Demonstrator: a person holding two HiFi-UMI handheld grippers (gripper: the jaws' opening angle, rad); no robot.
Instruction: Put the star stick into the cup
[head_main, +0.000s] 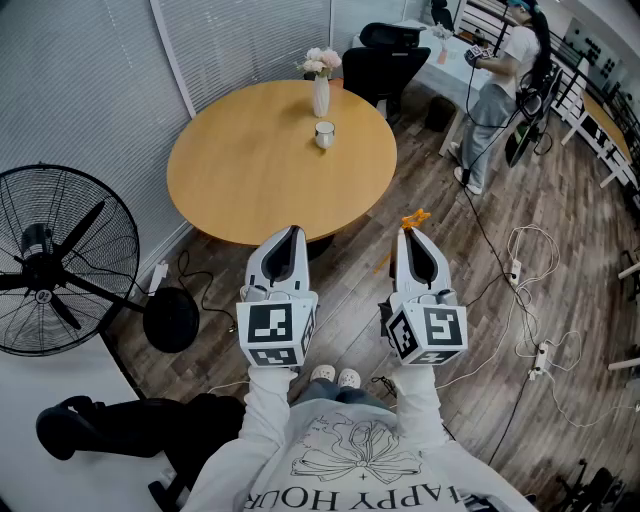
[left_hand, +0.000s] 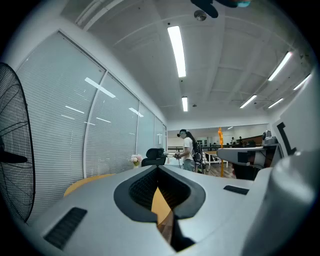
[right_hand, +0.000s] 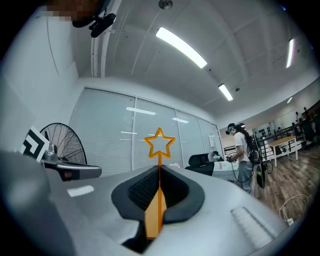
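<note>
Looking down from head height, two pairs of tongs are held out over a wood floor (head_main: 470, 240), just short of a round wooden tabletop (head_main: 250, 170). The right tongs (head_main: 413, 243) are clenched on a thin orange star stick (head_main: 415, 217) — the stick runs up between the two jaws, and its open star outline stands clear above their tips. The stick is off the tabletop's near right edge, not over it. The left tongs (head_main: 288, 243) are closed with nothing between them, and their tips point at the tabletop's near edge. A small white cup (head_main: 324, 134) stands upright on the tabletop, toward its far side. A white vase of pink flowers (head_main: 320, 88) stands just behind the cup. A black standing fan (head_main: 50, 265) is to the left of the tabletop. A black office chair (head_main: 385, 55) sits beyond it — further off to the far right, another person (head_main: 495, 80) stands.
</note>
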